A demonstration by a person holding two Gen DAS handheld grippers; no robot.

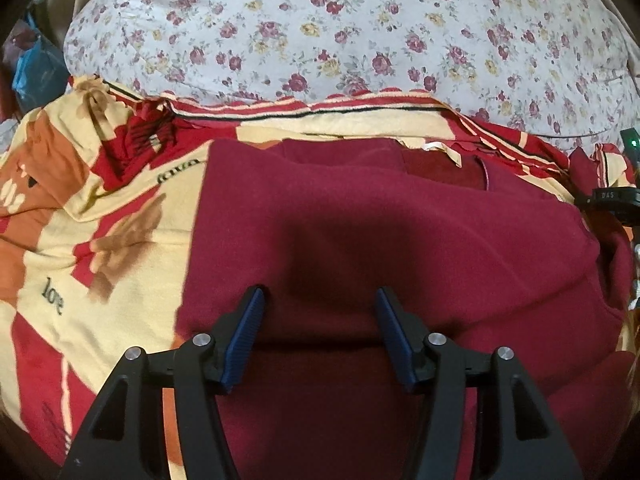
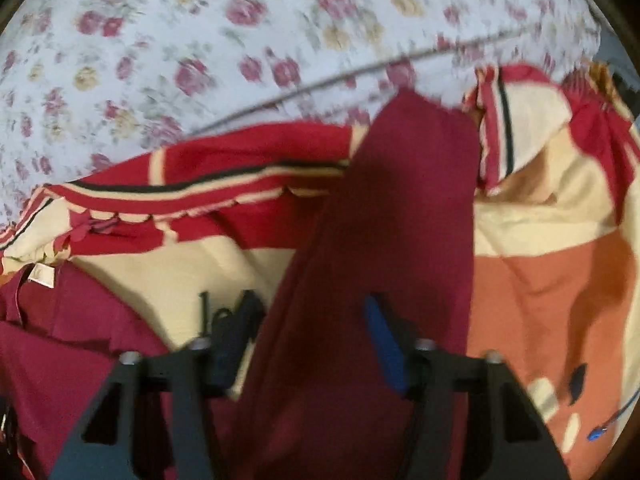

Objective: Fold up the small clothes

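A dark red garment lies spread on a red, cream and orange blanket. My left gripper is open just above the garment's near part, fingers wide apart, holding nothing. In the right wrist view a long strip of the same dark red garment, perhaps a sleeve, runs from between my right gripper's fingers up and away. My right gripper is open with the strip lying between its blue pads. More of the garment with a white label lies at the left. This view is blurred.
A white quilt with red flowers lies behind the blanket. The blanket's striped edge is rumpled along the garment's far side. A dark cable crosses the quilt. A blue-tipped wire lies at the right. Part of the other gripper shows at the right edge.
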